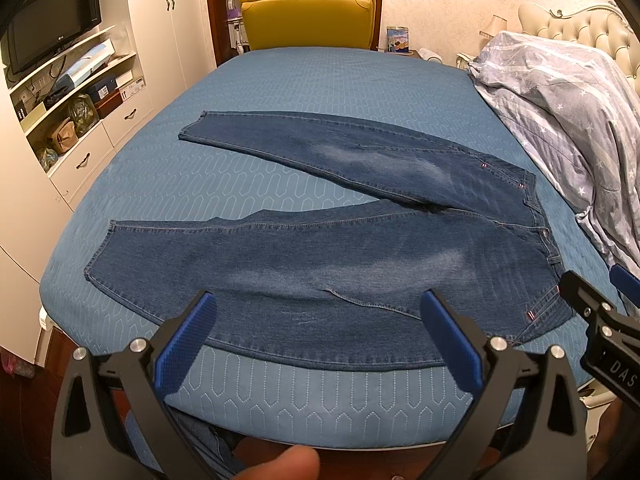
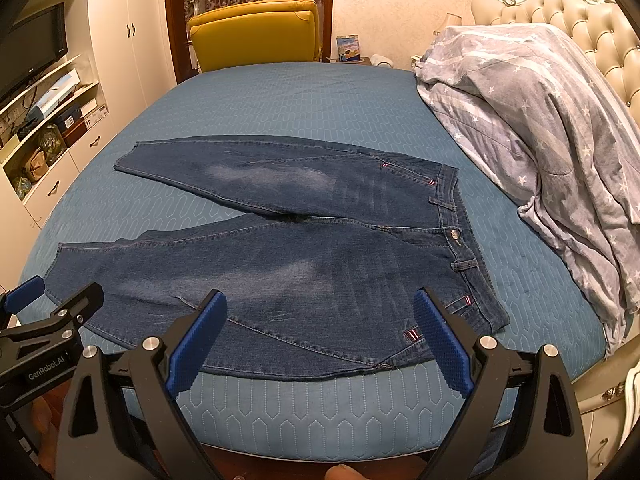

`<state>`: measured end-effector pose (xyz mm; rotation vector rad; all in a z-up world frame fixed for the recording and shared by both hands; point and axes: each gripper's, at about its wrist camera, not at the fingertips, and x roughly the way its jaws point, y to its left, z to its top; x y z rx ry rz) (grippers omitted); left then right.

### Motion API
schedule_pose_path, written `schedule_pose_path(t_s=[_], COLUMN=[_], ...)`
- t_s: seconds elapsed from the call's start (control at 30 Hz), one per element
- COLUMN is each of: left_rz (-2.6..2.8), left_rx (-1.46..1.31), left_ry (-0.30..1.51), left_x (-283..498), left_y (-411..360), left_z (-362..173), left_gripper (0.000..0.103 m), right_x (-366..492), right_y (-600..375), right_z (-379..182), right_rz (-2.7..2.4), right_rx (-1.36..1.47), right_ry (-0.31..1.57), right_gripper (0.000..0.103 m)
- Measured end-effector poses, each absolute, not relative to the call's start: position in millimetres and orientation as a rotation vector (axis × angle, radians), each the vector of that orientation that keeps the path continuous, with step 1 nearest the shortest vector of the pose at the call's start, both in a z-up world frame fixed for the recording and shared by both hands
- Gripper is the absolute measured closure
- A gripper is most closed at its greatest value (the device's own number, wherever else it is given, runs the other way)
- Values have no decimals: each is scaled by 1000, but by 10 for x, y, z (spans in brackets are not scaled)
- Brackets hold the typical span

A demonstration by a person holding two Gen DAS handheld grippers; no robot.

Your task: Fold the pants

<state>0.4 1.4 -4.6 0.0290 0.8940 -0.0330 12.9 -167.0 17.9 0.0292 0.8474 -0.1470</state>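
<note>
A pair of dark blue jeans point(image 1: 340, 248) point(image 2: 320, 256) lies flat and unfolded on the blue bed cover point(image 1: 320, 80) point(image 2: 288, 96). The two legs spread apart toward the left, and the waistband point(image 2: 460, 232) points right. My left gripper point(image 1: 318, 304) hovers open over the near leg by the front edge of the bed, with nothing between its blue pads. My right gripper point(image 2: 318, 300) is also open, above the hip area of the near leg, holding nothing. Each gripper shows in the other's view: the right gripper point(image 1: 592, 292) and the left gripper point(image 2: 60, 292).
A crumpled grey star-print duvet point(image 1: 560, 112) point(image 2: 540, 120) is heaped on the right side of the bed by a tufted headboard point(image 2: 580, 20). A yellow armchair point(image 1: 308, 16) stands behind the bed. White cabinets and shelves with a TV point(image 1: 56, 24) line the left wall.
</note>
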Motion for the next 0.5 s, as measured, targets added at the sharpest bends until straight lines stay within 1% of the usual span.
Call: schedule_pose_path(t_s=[0.5], left_rz=[-33], left_rx=[27], left_ry=[899], left_x=[-4], left_y=[-21], left_z=[-67], left_gripper=[1], right_x=[125], right_y=[-1666], right_z=[164], right_rz=[-147], right_rx=[30], right_ry=[851], right_gripper=[12])
